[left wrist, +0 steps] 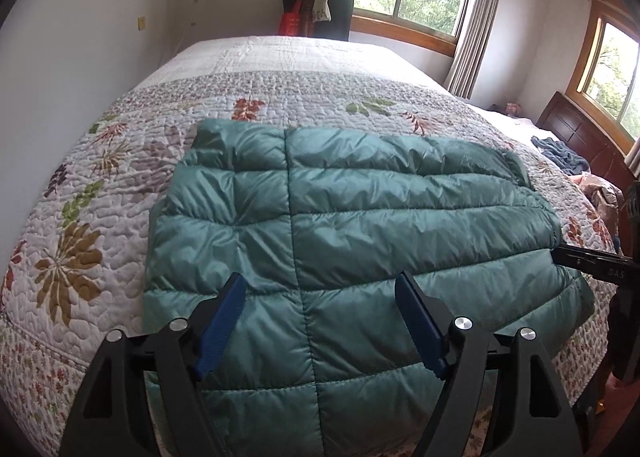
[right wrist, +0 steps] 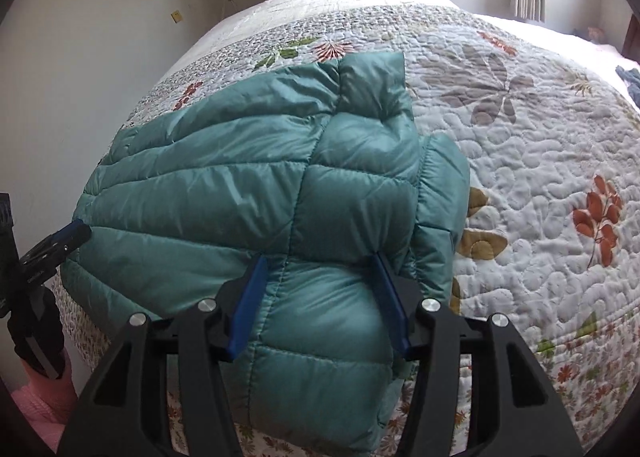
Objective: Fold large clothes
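Left gripper (left wrist: 320,297): jaws wide apart, holding nothing, over the jacket's near hem.
Jacket (left wrist: 340,225): on the quilt (left wrist: 80,217), long axis crosswise.
Right gripper (right wrist: 322,281): spread, empty, nearer the sleeve side.

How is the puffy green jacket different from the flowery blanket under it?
The jacket is one plain teal colour and shiny; the quilt is white with printed leaves and flowers, and looks matte.
The jacket is stitched in big puffy blocks; the quilt has small wavy stitching and lies flatter.
The jacket is folded into a small bundle near the bed's edge; the quilt spreads across the whole bed.
Both are padded and quilted.
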